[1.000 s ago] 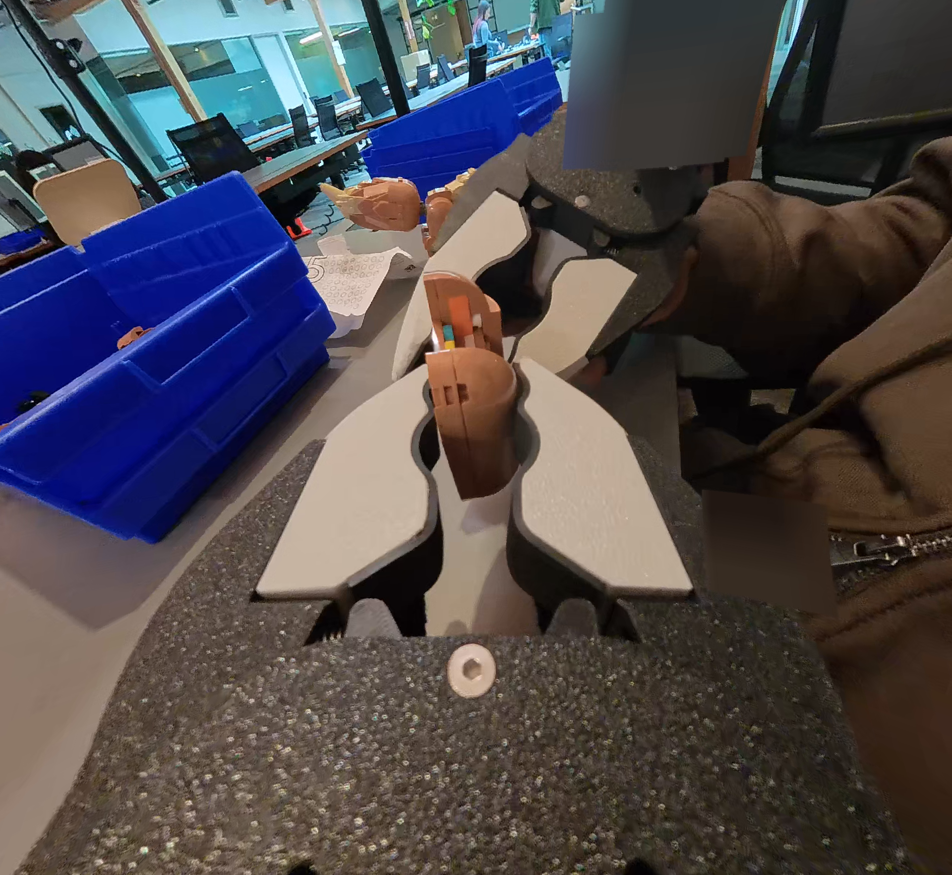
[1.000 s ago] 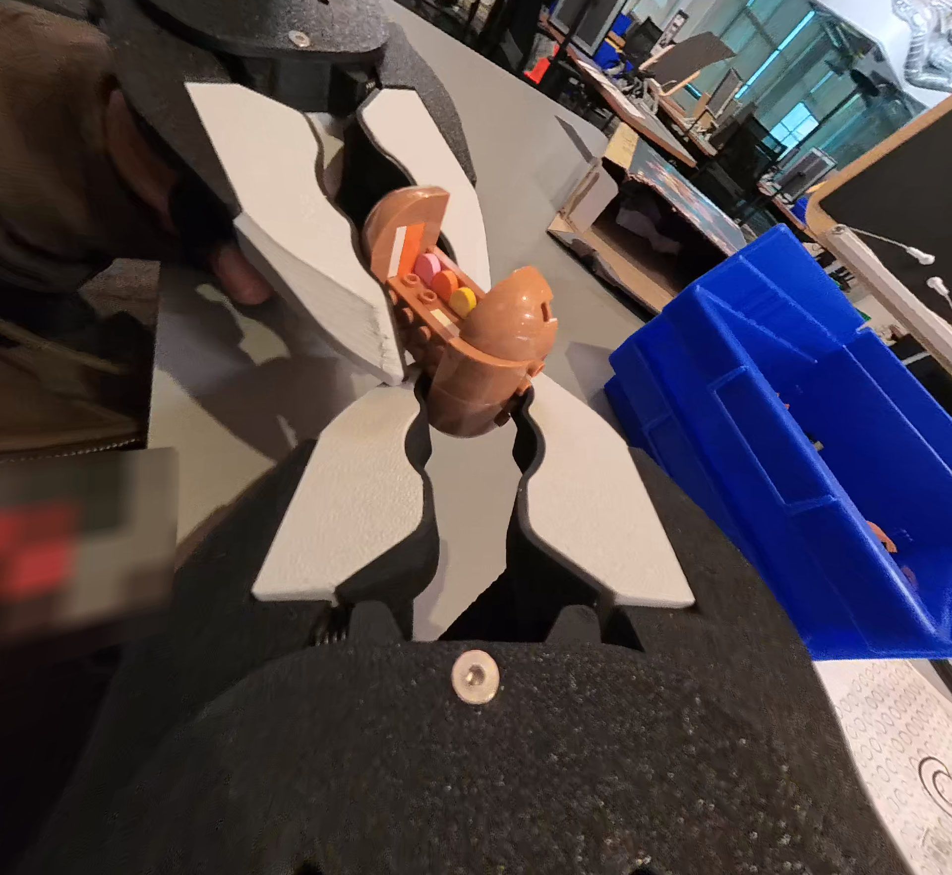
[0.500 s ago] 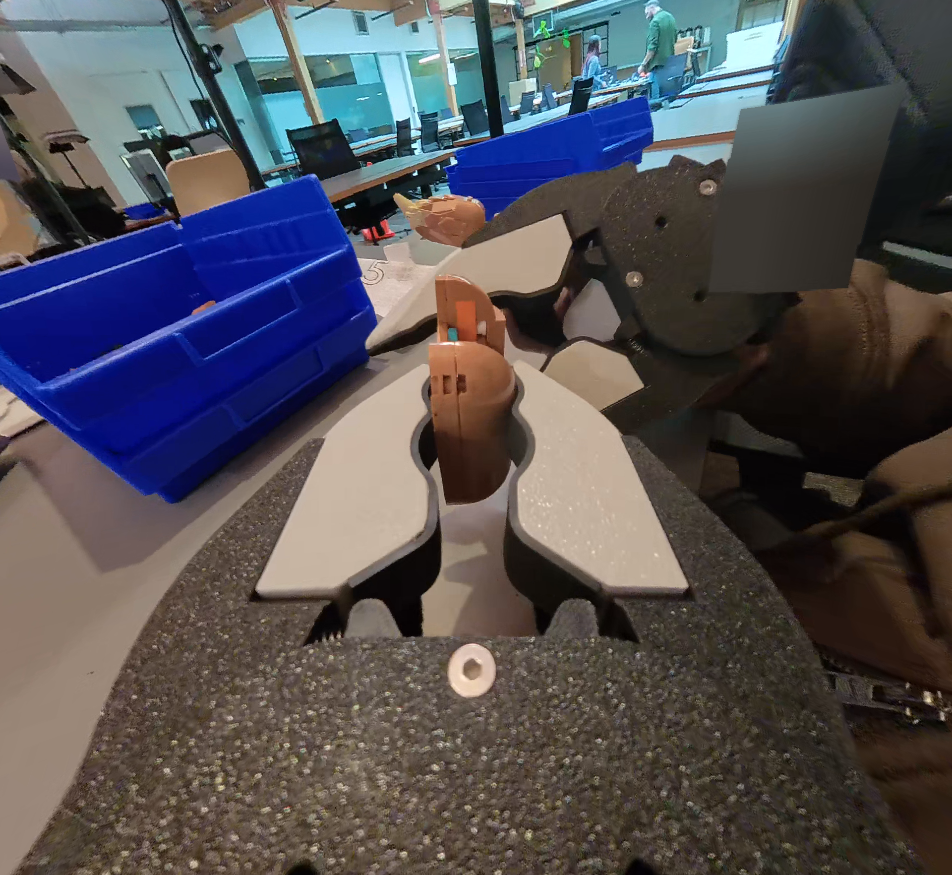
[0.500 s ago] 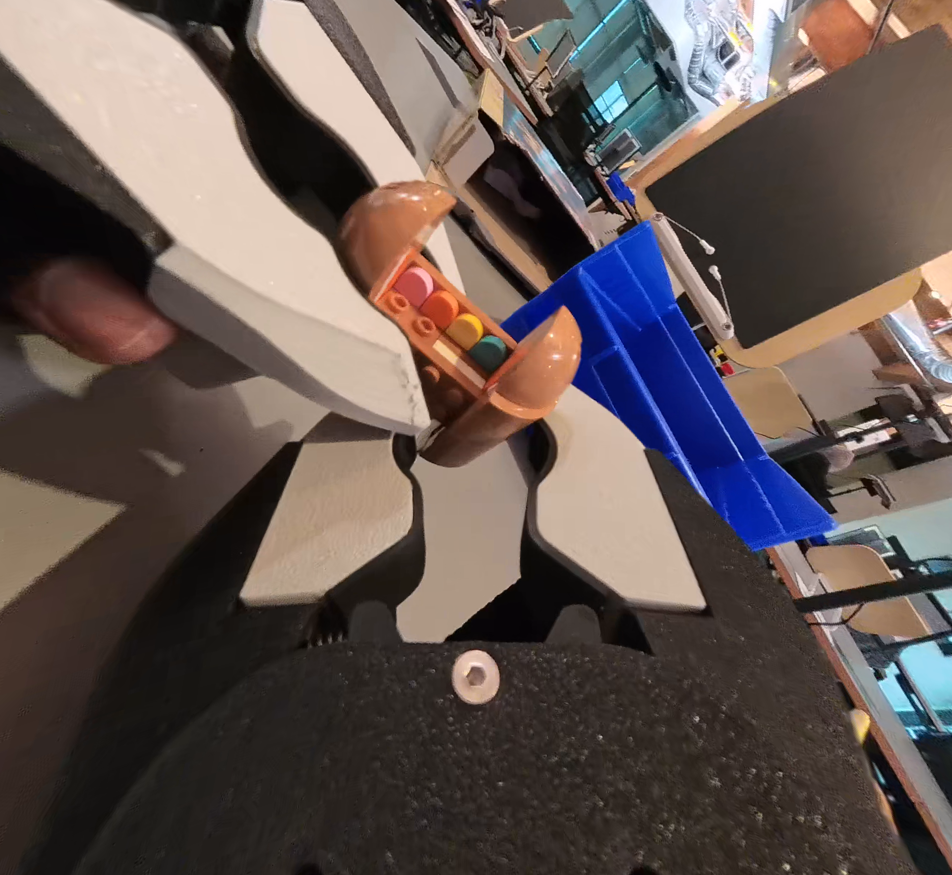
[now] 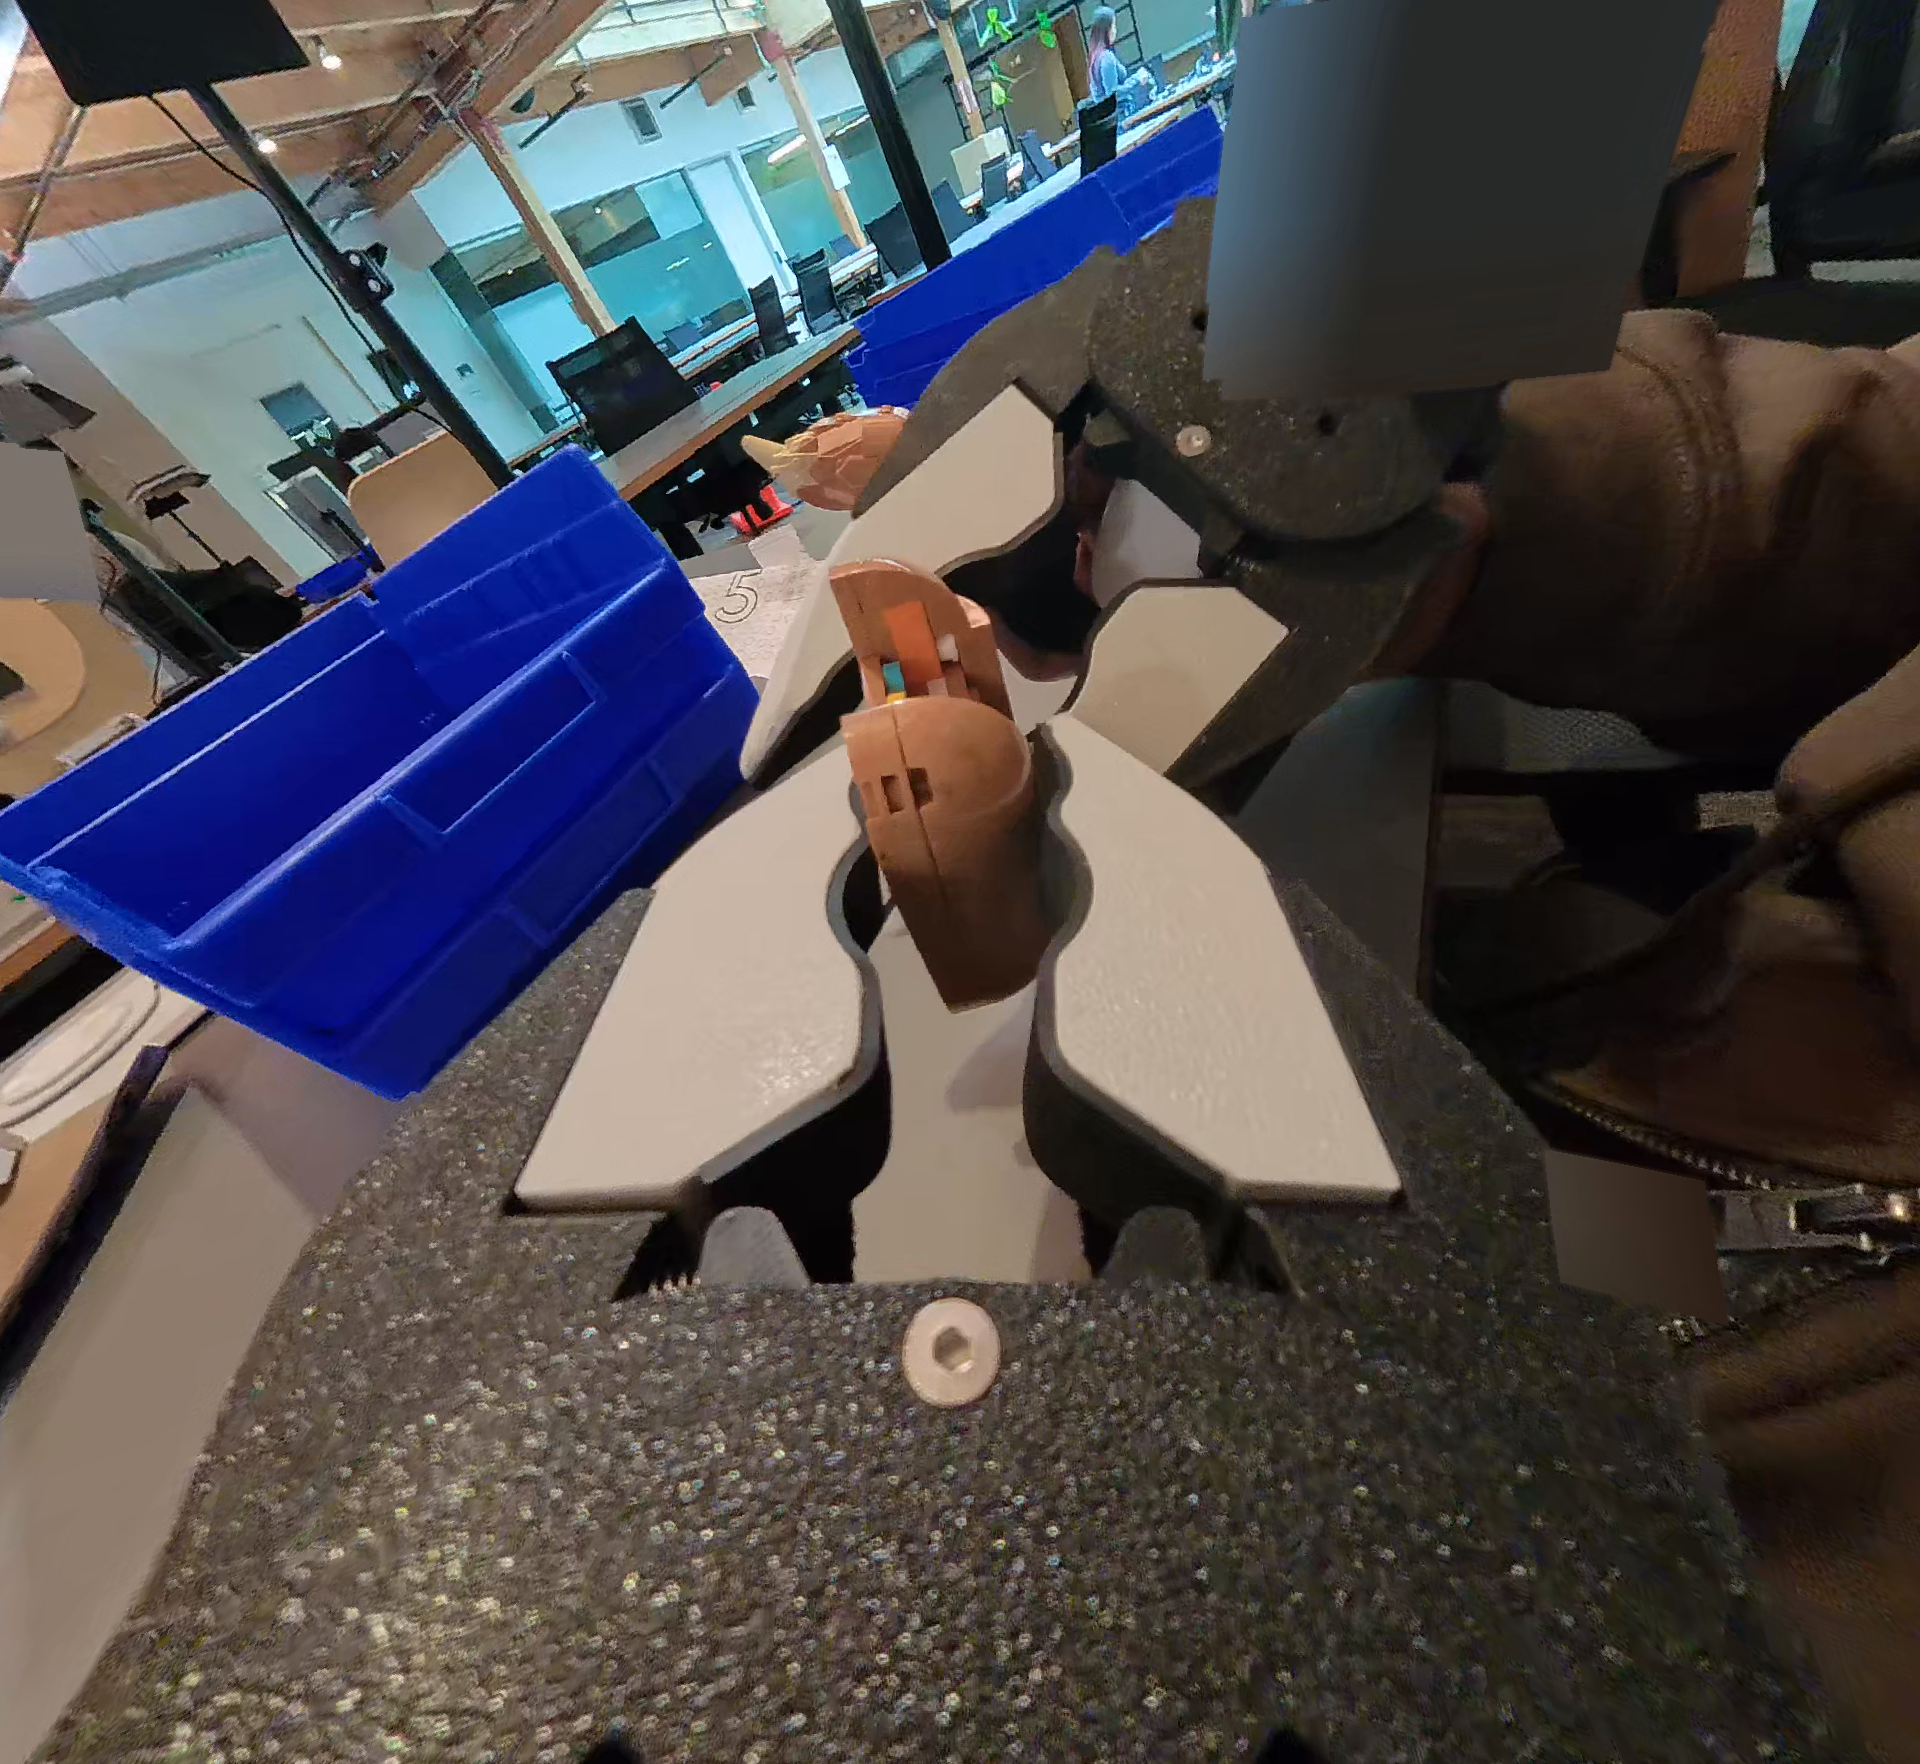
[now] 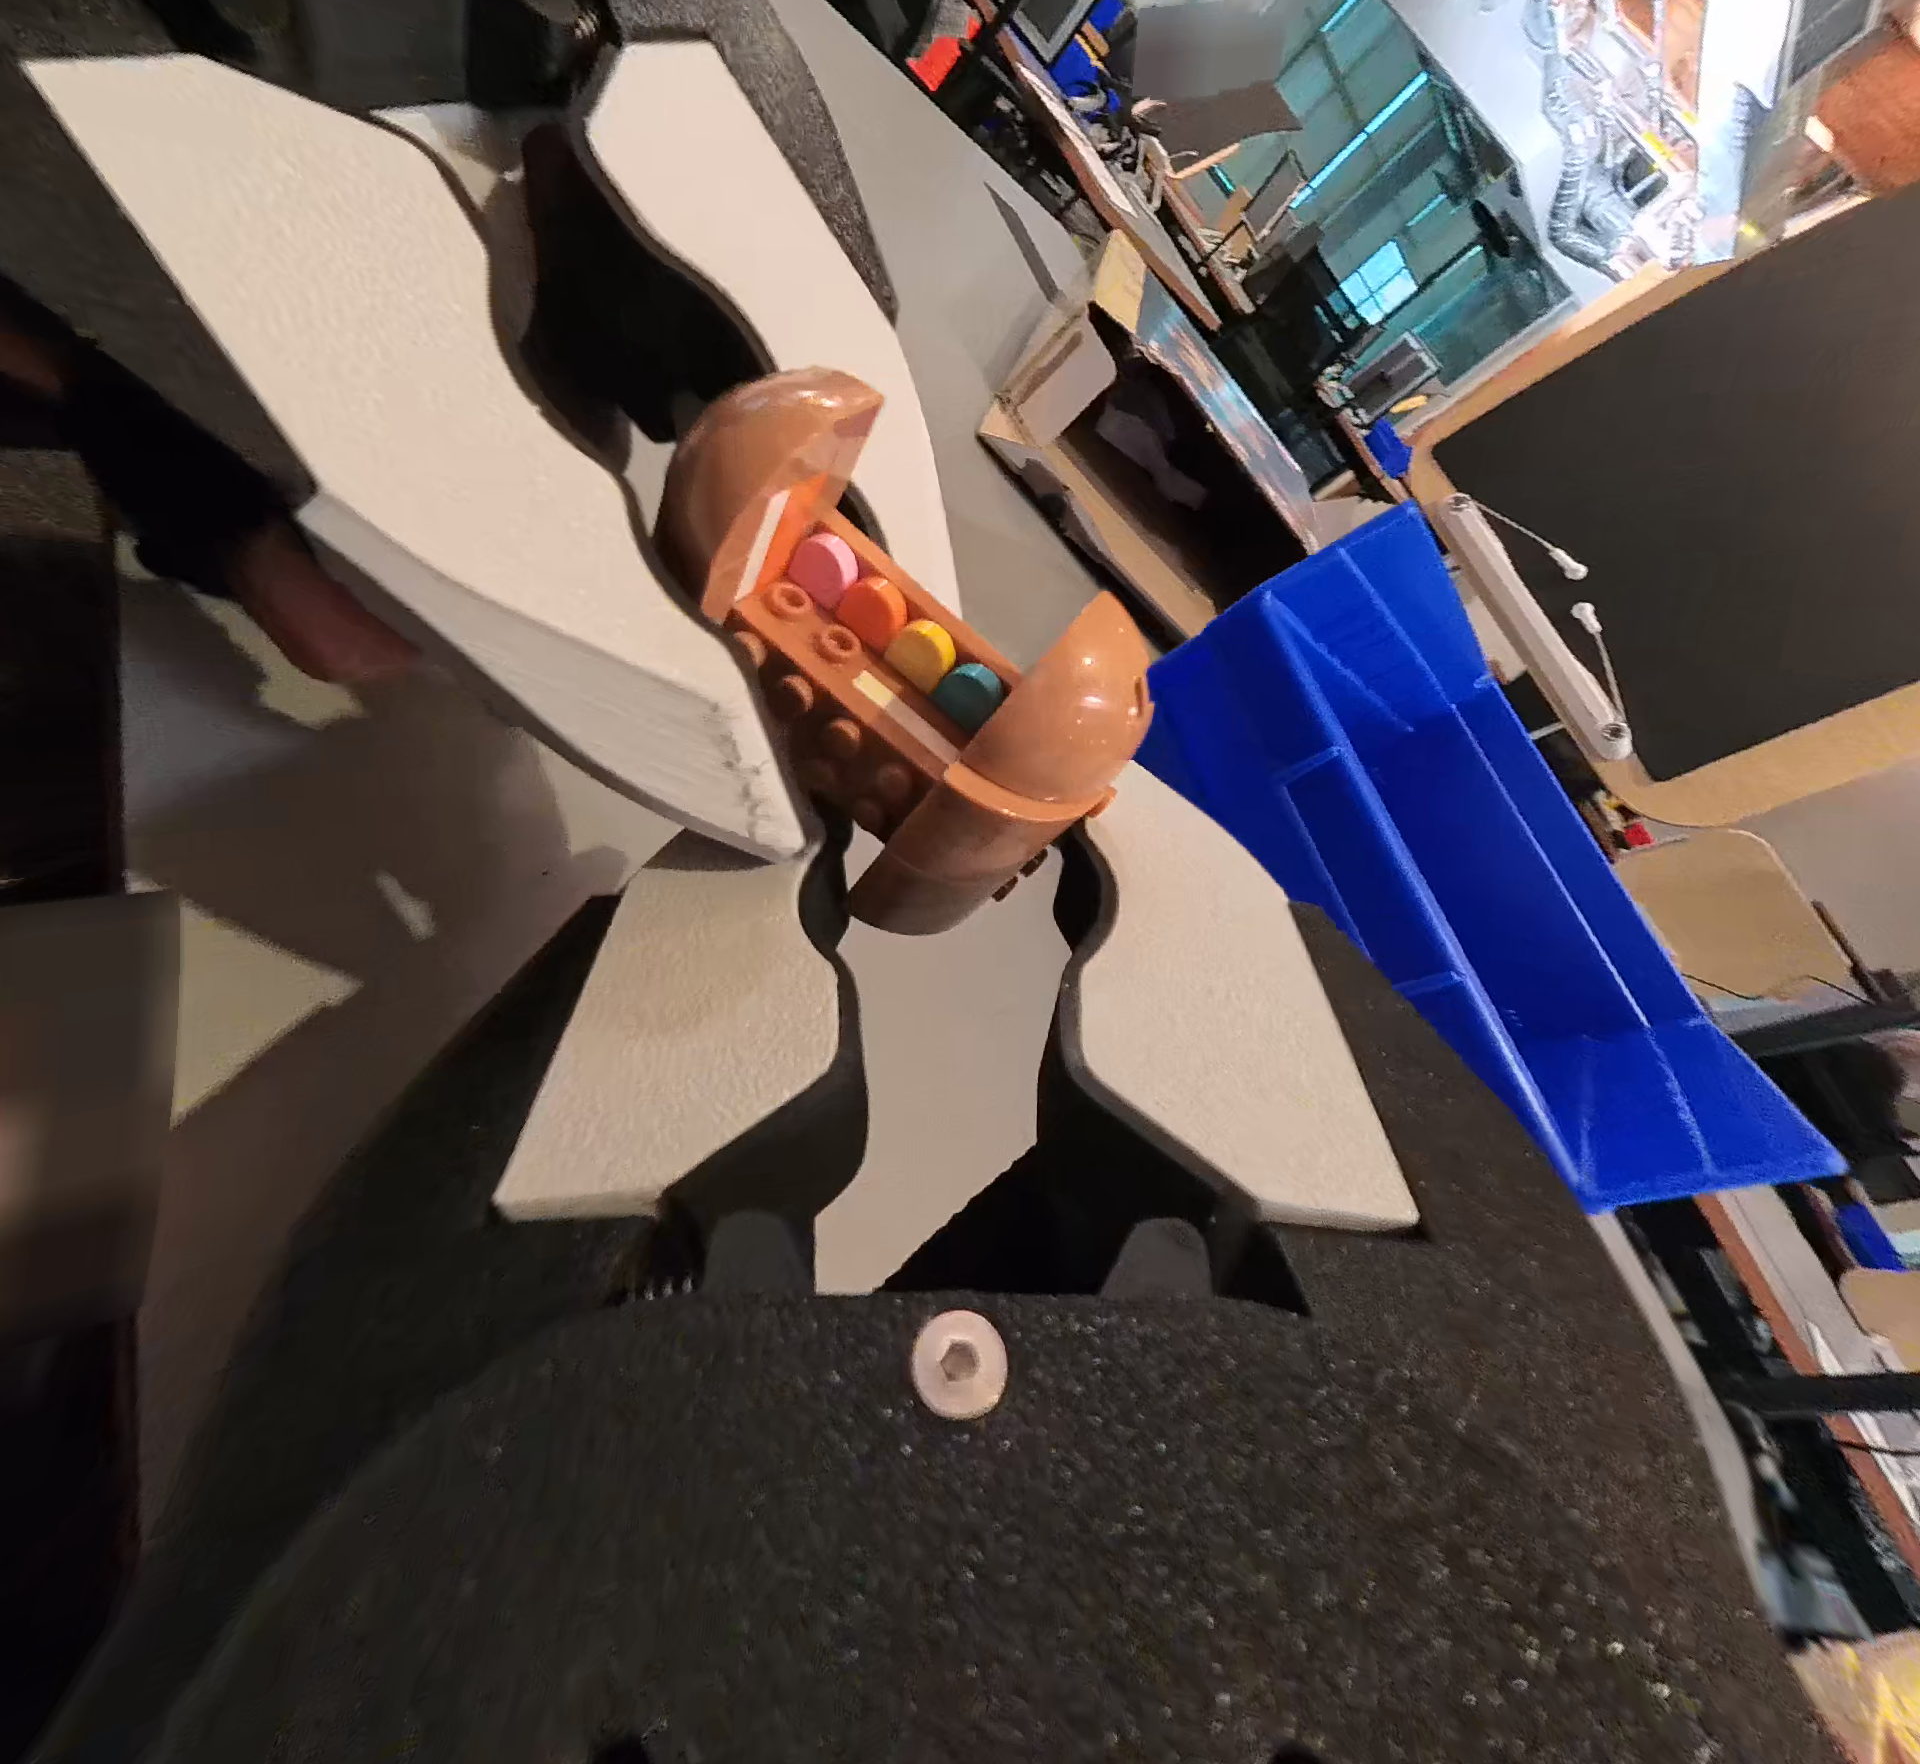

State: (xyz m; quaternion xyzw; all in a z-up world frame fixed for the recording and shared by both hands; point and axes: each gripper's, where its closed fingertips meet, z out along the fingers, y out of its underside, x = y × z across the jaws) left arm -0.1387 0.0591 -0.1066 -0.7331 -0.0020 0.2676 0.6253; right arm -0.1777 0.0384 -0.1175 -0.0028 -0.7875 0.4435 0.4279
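both grippers pinch one brown brick-built capsule (image 6: 914,675), held in the air above the grey bench (image 5: 125,1247): the left gripper (image 5: 951,841) clamps its rounded lower end, the right gripper (image 6: 940,867) the other. its studded tray carries four glossy round studs. a ribbed blue plastic bin (image 5: 343,810) sits at the bench's left edge.

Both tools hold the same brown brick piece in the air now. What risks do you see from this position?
1. The left tool and right tool both clamp the brown brick piece; pulling apart may split it.
2. The pink, orange, yellow and teal round studs lie exposed and might pop off.
3. Any dropped part may miss the blue bin, which stands to the side.
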